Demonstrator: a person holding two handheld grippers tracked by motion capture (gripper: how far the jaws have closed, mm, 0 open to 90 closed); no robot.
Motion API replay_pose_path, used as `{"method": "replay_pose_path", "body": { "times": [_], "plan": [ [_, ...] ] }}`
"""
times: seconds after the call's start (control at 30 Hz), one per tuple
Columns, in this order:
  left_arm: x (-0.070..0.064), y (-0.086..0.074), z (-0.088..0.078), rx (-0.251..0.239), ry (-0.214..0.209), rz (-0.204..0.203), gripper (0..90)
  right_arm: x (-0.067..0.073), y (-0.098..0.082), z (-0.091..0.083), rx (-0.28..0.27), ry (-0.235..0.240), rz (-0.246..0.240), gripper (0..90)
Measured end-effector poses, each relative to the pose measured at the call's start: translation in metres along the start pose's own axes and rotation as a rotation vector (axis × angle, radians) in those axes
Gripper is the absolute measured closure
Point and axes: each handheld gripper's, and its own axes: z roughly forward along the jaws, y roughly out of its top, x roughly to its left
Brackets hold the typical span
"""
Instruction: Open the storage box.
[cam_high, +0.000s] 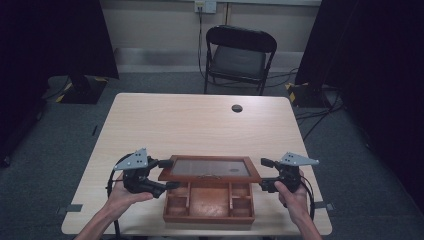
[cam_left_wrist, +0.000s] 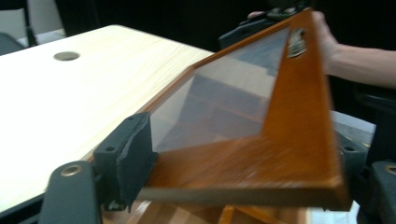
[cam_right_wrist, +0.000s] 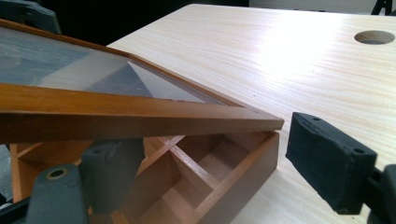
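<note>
Pale wood of the table (cam_high: 200, 120) stretches ahead of us, with a round cable hole (cam_high: 237, 108) and a folding chair (cam_high: 239, 57) beyond its far edge. Near our edge sits the wooden box (cam_high: 209, 202), its compartments exposed and, as far as we can see, bare. Its glass-paned lid (cam_high: 211, 168) is raised at a slant over the back half, a small metal clasp showing on its front rail. We judge the lid is partway through its swing; whether it is opening or closing we cannot tell, and the rest of that swing remains. Our left gripper (cam_high: 169, 174) stands at the lid's left end. In the left gripper view the frame's end lies between the widely spread jaws, one pad (cam_left_wrist: 133, 156) against its edge, so we read it as grasping the lid. Our right gripper (cam_high: 266, 174) stands off the lid's right end. In the right gripper view its jaws are wide, one pad (cam_right_wrist: 329, 161) clear of the corner and the other under the frame; we see no firm grip there.
</note>
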Motion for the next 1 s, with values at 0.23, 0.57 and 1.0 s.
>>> {"method": "replay_pose_path", "body": {
  "times": [0.23, 0.57, 1.0],
  "plan": [
    [0.011, -0.002, 0.000, -0.005, 0.013, -0.017, 32.9, 0.001, 0.004, 0.002, 0.003, 0.012, -0.004, 19.1],
    [0.026, 0.001, 0.003, -0.027, 0.034, -0.036, 42.9, -0.003, 0.014, 0.009, -0.012, 0.015, 0.000, 20.3],
    [0.044, 0.005, 0.010, -0.033, 0.041, -0.060, 49.3, -0.006, 0.023, 0.020, -0.024, 0.045, -0.004, 35.6]
  ]
}}
